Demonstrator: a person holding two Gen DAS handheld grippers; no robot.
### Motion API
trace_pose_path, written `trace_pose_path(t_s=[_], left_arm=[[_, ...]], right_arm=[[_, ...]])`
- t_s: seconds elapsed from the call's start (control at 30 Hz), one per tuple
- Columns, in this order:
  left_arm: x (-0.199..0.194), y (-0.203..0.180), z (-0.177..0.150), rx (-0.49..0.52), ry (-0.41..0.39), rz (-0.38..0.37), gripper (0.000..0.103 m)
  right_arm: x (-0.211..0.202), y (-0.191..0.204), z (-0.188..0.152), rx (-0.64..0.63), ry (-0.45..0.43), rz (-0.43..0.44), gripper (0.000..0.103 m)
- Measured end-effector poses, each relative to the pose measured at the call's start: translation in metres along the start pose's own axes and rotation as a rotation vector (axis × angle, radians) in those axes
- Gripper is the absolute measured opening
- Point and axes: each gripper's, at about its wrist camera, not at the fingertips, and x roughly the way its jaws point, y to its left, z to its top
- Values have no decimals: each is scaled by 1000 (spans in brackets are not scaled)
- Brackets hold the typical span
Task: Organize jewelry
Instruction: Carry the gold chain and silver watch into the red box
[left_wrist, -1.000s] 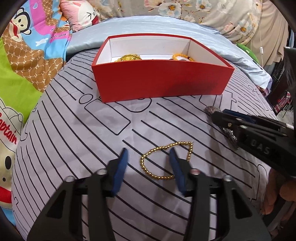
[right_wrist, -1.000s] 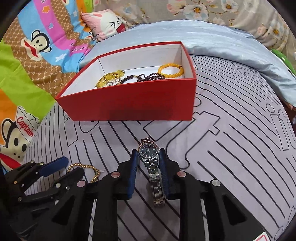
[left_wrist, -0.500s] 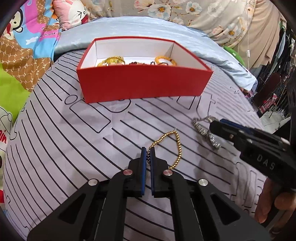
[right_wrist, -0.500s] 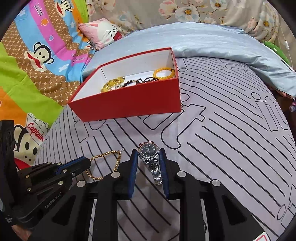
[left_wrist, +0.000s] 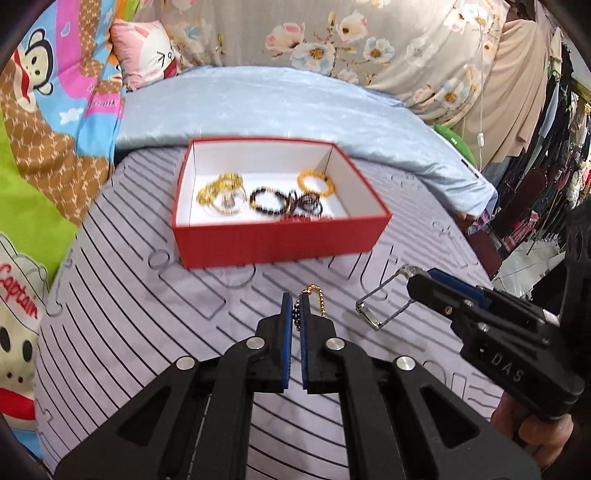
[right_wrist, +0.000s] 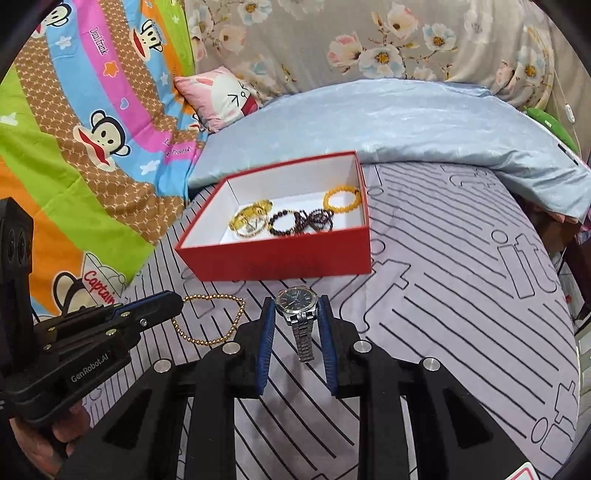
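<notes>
1. Your gold bead bracelet (right_wrist: 212, 319) hangs from the left tool (left_wrist: 294, 308), whose blue pads are pinched together on a short stretch of its beads; the rest of the loop dangles clear of the bed.
2. Your wristwatch (right_wrist: 298, 308) sits between the pads of the right tool (right_wrist: 297, 317), clamped at the case with its dark dial facing up and the steel band trailing back toward you.
3. Both tools are side by side, the left one holding the bracelet just beside the watch.
4. Ahead of them the red box (right_wrist: 280, 264) stands open on the bed, white inside.
5. In it lie a gold piece (right_wrist: 249, 219), dark bead bracelets (right_wrist: 301, 220) and an orange bead bracelet (right_wrist: 342, 199), in a row along the floor.
6. The box rests on a grey line-patterned sheet (right_wrist: 443, 295); a pale blue quilt (right_wrist: 406, 122) lies folded behind it.
</notes>
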Motion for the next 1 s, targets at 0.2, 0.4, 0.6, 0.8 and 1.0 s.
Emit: trace_pose_path(t_s=[0.2,0.4,0.6,0.8,1.0], left_arm=[[-12,0,31,6,-56,12,2],[-15,4,70,15,-120,46,2],[-2,7,102,25,-144,84,2],[22,11,119,34,-132,141,3],[48,19,124,28,-89,174,3]], right_arm=[[-11,5,27,-20,-63,0,22],[-11,6,59,-33,-114,7,22],[4,9,87,-47,-138,0,22],[31,7,110,-40,-128,-9,22],[59,2,121,-39,-103,-36,22]])
